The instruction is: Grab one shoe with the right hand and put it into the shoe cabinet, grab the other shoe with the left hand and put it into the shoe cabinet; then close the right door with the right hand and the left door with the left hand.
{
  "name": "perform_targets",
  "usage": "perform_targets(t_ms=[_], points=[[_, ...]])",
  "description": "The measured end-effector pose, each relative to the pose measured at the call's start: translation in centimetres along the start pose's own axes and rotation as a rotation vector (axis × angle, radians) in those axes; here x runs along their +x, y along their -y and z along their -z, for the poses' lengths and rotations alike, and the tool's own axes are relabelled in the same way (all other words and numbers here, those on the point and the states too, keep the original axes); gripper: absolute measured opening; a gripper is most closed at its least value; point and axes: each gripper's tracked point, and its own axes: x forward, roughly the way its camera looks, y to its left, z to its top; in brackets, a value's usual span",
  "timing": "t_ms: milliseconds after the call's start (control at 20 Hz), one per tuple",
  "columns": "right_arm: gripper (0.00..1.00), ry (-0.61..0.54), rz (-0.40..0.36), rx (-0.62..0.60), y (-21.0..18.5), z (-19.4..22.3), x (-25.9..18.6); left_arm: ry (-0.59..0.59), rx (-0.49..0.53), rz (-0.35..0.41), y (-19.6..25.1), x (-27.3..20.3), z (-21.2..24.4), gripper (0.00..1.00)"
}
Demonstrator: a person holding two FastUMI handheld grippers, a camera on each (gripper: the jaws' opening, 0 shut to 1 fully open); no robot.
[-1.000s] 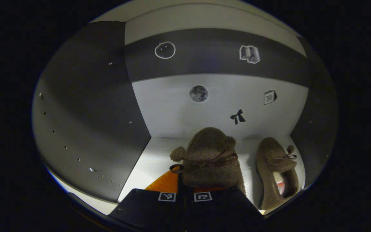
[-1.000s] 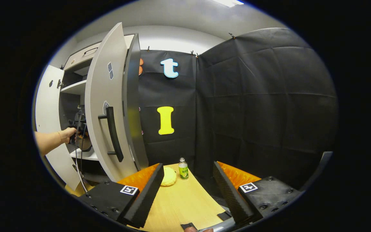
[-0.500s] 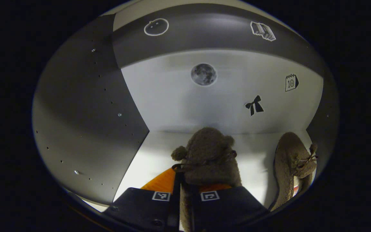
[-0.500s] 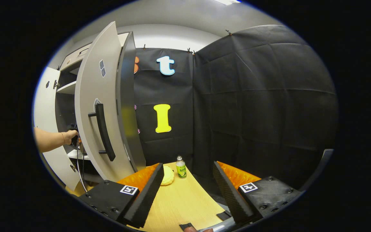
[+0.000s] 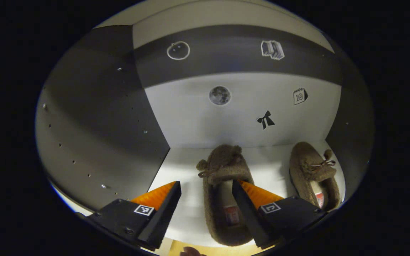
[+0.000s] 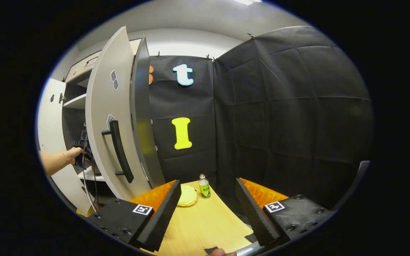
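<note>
The shoe cabinet (image 6: 84,117) stands with both doors swung out; in the right gripper view its right door (image 6: 107,117) shows its outer face and dark bar handle (image 6: 117,151), and the left door (image 6: 50,142) hangs open beyond the opening. Inside, on the white shelf (image 5: 183,167) below the back panel (image 5: 233,117) with its small stickers, the big change is the release: half a second ago the left gripper (image 5: 205,199) was pinched shut on the near shoe (image 5: 222,192) and carrying it above the shelf; now its fingers stand wide apart and the shoe lies flat between them, untouched. With the other shoe (image 5: 313,174) already lying to its right on the same shelf, both placements look done, so closing the doors is what remains.

Both shoes run lengthwise from the cabinet's front to its back, toes and bows toward the back panel, heels toward the opening, roughly parallel and well apart.

The right gripper (image 6: 208,209) hovers over the wooden table (image 6: 201,227), outside the cabinet and right of the right door, fingers spread and empty. A hand (image 6: 71,154) reaches into the cabinet opening.
</note>
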Motion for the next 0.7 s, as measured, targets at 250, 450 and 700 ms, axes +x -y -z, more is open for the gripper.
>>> perform_targets(t_ms=[250,450,700], points=[[0.98,-0.006,-0.025,0.016,-1.7,-0.3,0.0,0.159,-0.076,0.101,0.3,-7.2,-0.9,0.96],[0.98,0.003,-0.06,0.027,-3.5,-1.1,0.5,0.308,-0.151,0.181,0.0,-14.4,-0.2,0.97],[0.98,0.005,-0.086,0.0,-5.3,-1.4,2.3,0.511,-0.093,0.197,-2.6,-23.9,2.2,0.97]])
